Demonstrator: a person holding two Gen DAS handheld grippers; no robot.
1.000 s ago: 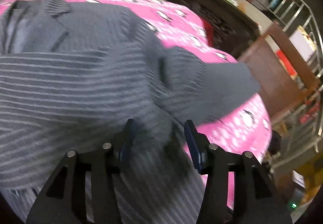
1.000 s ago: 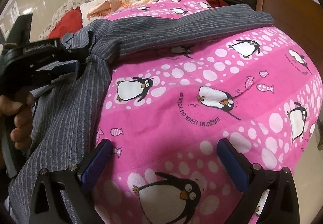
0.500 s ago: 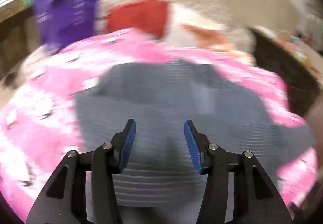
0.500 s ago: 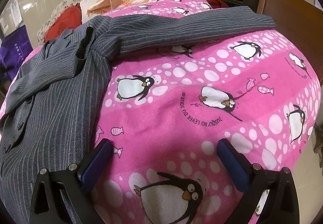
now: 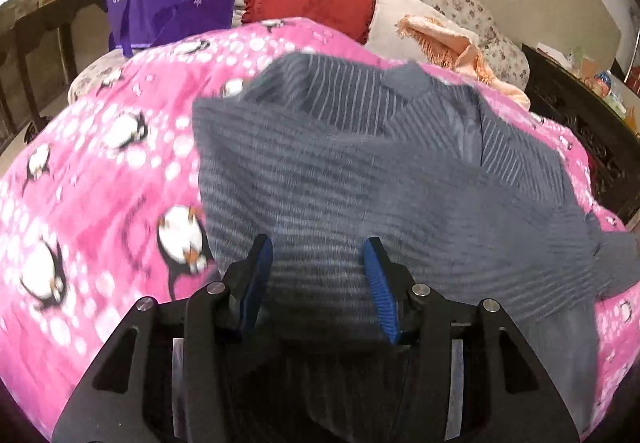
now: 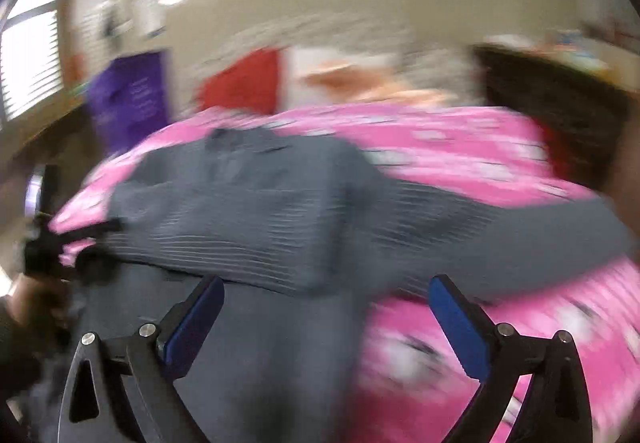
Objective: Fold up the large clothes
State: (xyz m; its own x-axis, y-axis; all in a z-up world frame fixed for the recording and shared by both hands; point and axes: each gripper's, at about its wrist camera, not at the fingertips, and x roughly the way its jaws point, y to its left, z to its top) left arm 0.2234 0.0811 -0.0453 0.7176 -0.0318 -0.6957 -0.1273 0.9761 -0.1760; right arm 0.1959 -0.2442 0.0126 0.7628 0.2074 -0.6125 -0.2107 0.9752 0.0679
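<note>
Grey striped jacket [image 5: 360,171] partly folded on the pink blanket [image 5: 100,183] of the bed.

The jacket lies across the middle of the bed, collar toward the far pillows [image 5: 316,7], one sleeve [image 6: 500,235] stretched toward the right edge; it looks soft, floppy and fairly heavy, so it will likely sag and drag unless taken by a seam, cuff or folded edge; the left gripper [image 5: 316,275] hangs half spread over the near part of the cloth, and I cannot tell whether its pads press any fabric; the right gripper [image 6: 326,317] stands wide, its jaws having just closed a little, nothing pinched, over the near fold beside the sleeve.
</note>
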